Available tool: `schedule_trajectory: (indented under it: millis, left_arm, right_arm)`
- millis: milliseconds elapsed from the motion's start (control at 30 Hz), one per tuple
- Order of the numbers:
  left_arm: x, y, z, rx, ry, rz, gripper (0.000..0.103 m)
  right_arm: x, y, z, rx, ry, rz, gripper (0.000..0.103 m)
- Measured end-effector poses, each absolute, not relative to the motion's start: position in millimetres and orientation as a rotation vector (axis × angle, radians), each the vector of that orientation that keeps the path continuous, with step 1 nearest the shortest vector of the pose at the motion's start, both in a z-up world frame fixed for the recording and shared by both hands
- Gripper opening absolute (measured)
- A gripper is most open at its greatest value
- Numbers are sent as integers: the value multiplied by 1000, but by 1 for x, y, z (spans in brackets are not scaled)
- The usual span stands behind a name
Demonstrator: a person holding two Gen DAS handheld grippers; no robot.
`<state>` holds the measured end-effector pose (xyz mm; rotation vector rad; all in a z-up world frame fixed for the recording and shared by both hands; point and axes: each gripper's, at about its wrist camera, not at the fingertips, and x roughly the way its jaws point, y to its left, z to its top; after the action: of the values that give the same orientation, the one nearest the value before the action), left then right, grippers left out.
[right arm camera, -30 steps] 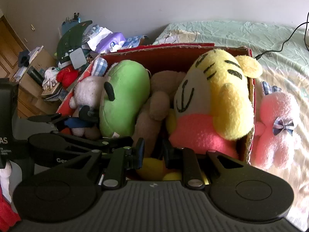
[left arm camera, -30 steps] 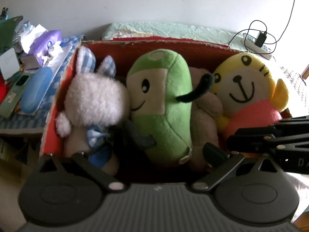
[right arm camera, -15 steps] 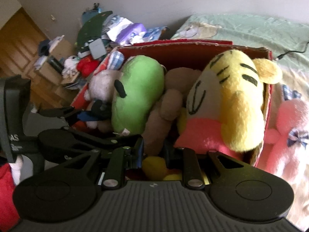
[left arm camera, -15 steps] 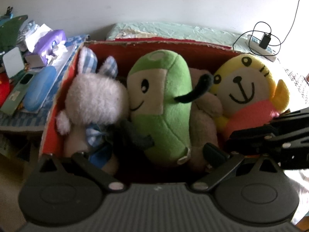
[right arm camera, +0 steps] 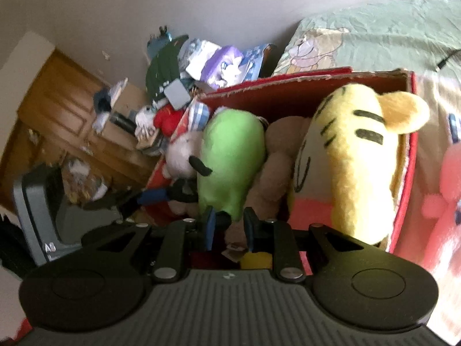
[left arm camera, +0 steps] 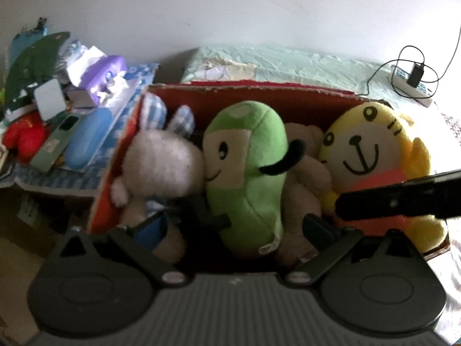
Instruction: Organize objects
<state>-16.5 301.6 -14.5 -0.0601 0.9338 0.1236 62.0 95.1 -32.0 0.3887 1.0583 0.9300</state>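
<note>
Box: a red cardboard box (left arm camera: 259,92) with a ragged, torn top rim stands on the bed, open side up, and holds four plush toys packed side by side.
Green plush: the bean-shaped green plush (left arm camera: 247,173) stands upright mid-box, long axis vertical, printed face toward the left wrist camera, a thin black arm (left arm camera: 283,158) sticking out sideways.
Neighbours: a fuzzy white rabbit (left arm camera: 161,161) with blue checked ears presses against its left flank; a brown plush (left arm camera: 305,173) is wedged on its other side; a round yellow tiger (left arm camera: 371,155) in a pink shirt fills the box's right end.
Room inside: the toys touch one another and the walls; the only gap shows along the near wall, where the tools are.
Left tool: the left tool (left arm camera: 230,227) is released, its blue-padded fingers (left arm camera: 152,227) spread wide to either side of the green plush's base, pressing on nothing.
Right tool: the right tool (right arm camera: 229,227) stands narrowly parted at the near wall over the brown plush's lower end; nothing is visibly pinched between its pads.
Outside the box: a pink plush (right arm camera: 443,190) lies on the pale green bedsheet (left arm camera: 302,63) just beside the box's right wall.
Beyond: a cluttered tabletop (left arm camera: 57,144) left of the box carries a purple tissue pack (left arm camera: 100,72) and a blue case (left arm camera: 86,138); a power strip (left arm camera: 412,83) with a looped cable lies on the bed behind.
</note>
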Motion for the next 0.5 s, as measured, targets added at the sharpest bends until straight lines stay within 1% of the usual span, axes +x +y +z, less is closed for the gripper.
schedule_trajectory:
  millis: [133,200,300,500]
  left_arm:
    - [-18,305,-10,-57,962,147,99]
    - [-18,307,-7,-66,969,152,99]
    - [-21,307,0,-56,945,144,99]
    - [-19,310,5,-15,953,116,99]
  right_arm:
    - [54,91,-27,398,1036,844,23]
    - [47,90,-23,387,1023,804,26]
    - [38,91,-20,373,1003,748,26]
    - [23,90,-15,402,948,670,26]
